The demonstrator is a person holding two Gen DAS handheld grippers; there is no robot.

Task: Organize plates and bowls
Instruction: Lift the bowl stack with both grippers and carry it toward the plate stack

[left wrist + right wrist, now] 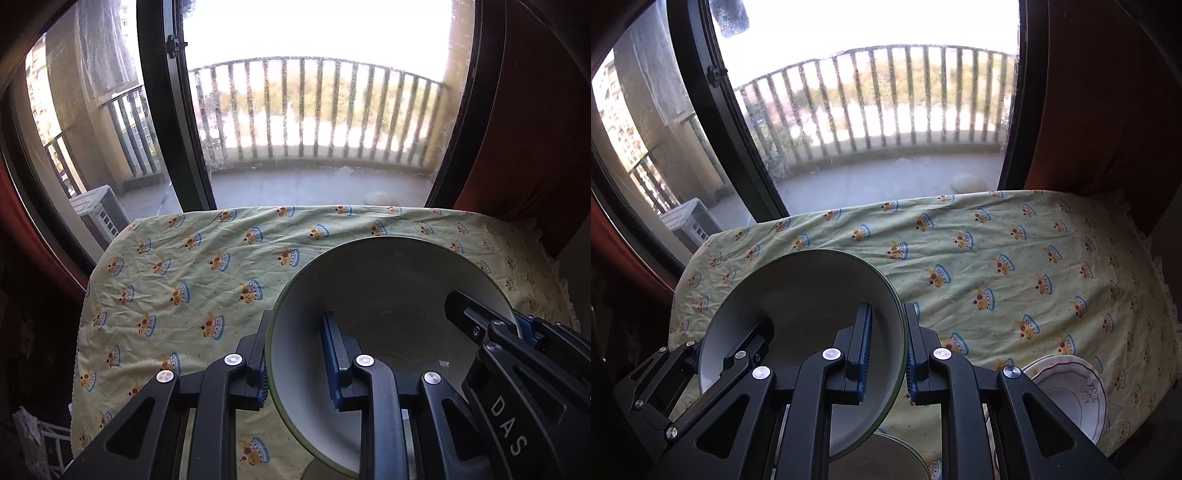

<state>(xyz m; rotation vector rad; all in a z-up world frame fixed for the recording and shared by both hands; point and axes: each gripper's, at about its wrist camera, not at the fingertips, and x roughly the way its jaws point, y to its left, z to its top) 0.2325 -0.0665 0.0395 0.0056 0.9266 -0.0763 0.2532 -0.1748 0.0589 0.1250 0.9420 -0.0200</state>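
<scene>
**Colleague:** How far along are you with the plates and bowls?

**Me:** Midway, by my reckoning. I have one large bowl (373, 295) up off the surface (192, 266), held from both sides. My left gripper (295, 354) has its fingers pinching the bowl's left rim, one pad inside and one outside. My right gripper (888, 354) pinches the opposite rim in the same way. The bowl hangs tilted above the near edge of the surface, closer to its left side as the right camera shows it.

**Colleague:** What is left to sort?

**Me:** A white plate (1071, 395) with a scalloped, purple-lined rim and a flower drawing lies by the near right corner, and it seems to sit on another plate, though I cannot tell how many are stacked. Just under the bowl, at the near edge, I see a pale round dish (886, 458), only partly in view. I judge the bowl I carry still has to be set down somewhere, perhaps on that dish, and nothing looks finally arranged yet.

**Colleague:** And the surroundings?

**Me:** The surface wears a wrinkled pale yellow cloth (997, 240) printed with small crowns. Its far half is bare. Beyond the far edge stands a dusty window (314, 110) in a dark frame, giving onto a balcony with a railing (314, 103). Reddish curtains hang at either side
</scene>
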